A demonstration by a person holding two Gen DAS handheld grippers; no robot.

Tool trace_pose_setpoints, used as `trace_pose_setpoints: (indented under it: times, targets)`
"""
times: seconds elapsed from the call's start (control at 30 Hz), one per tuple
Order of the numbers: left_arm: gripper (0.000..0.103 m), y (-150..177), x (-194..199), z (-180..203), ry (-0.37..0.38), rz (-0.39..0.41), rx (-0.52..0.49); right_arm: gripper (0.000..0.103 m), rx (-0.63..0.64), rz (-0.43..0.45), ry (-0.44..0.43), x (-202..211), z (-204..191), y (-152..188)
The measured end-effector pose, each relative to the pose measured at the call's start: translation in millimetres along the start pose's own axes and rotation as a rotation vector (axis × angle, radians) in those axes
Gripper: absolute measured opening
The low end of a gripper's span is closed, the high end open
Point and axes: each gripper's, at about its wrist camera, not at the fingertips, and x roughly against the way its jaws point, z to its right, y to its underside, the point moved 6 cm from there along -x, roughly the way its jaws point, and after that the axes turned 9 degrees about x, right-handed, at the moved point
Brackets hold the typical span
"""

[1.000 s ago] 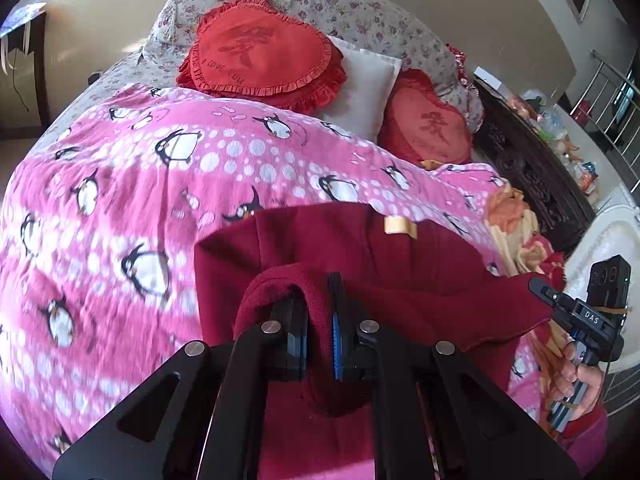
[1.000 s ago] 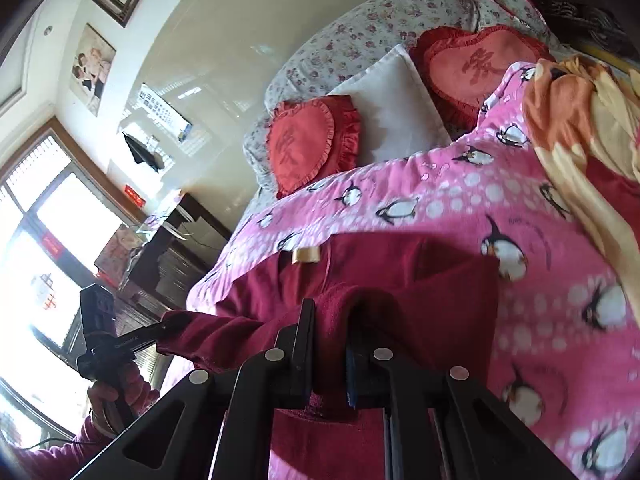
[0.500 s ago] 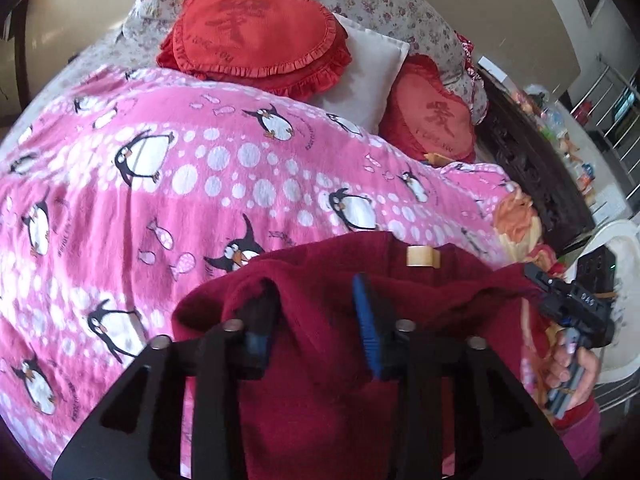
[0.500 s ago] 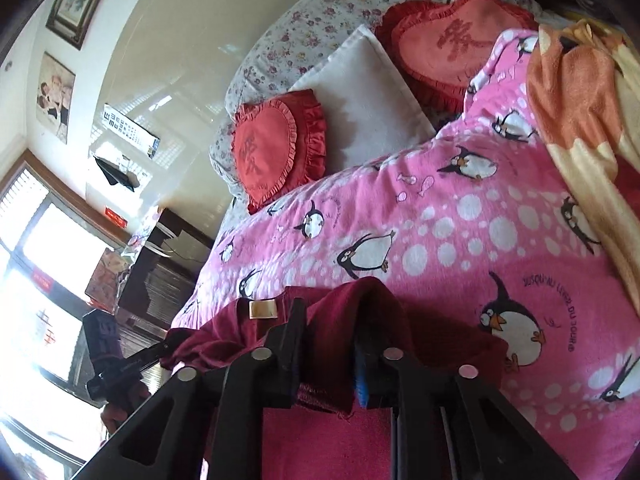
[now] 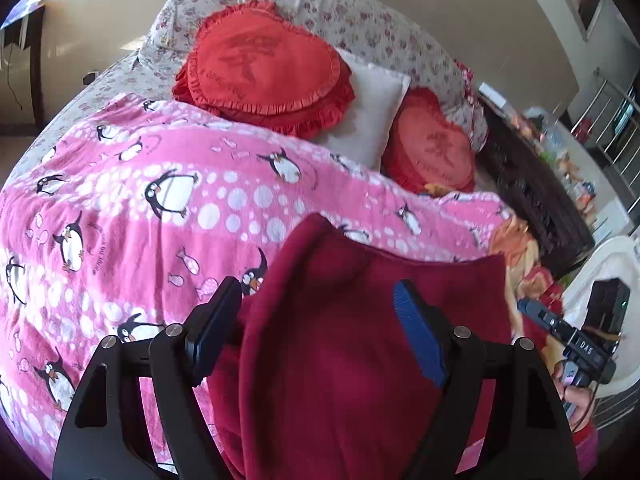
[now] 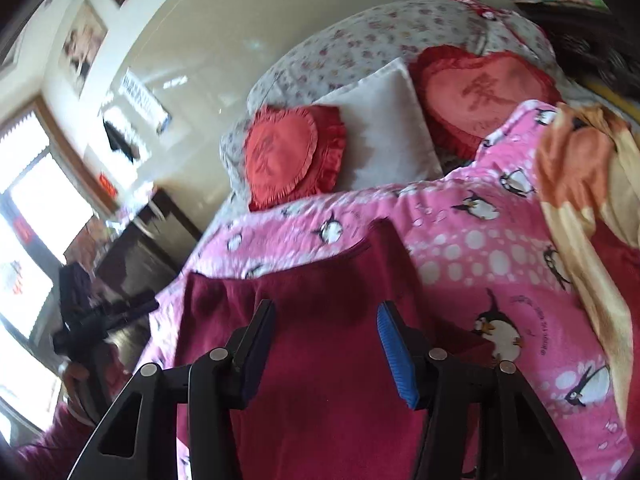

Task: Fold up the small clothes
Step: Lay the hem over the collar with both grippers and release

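Bed with pink penguin blanket (image 5: pixel 168 208) carries the dark red garment (image 5: pixel 360 340) lying on it near the front edge, left tool (image 5: pixel 320 320) and right tool (image 6: pixel 324 340) both spread wide over the cloth, gripping nothing.

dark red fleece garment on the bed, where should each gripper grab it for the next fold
The dark red fleece garment lies flat on the pink penguin blanket. Judging by that, pinch its far hemmed edge at the corners, coming down from above, one open gripper per corner.
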Motion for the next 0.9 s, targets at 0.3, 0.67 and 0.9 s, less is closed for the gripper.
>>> trace_pose_setpoints:
  times: [0.3,0.67,0.9]
  targets:
    - [0.079,-3.8,-76.5,-18.5,-0.149,-0.05,0.067,0.052,0.013,-0.056,0.121,-72.4,19.1,-3.2]
    - [0.079,16.0,-41.7,-33.0,-0.077,-0.06,0.037,0.052,0.048,-0.094,0.204,-76.2,31.5,-2.4]
    - [0.079,67.7,22.3,-54.7,-0.008,-0.076,0.029,0.052,0.042,-0.128,0.171,-0.8,16.0,56.1]
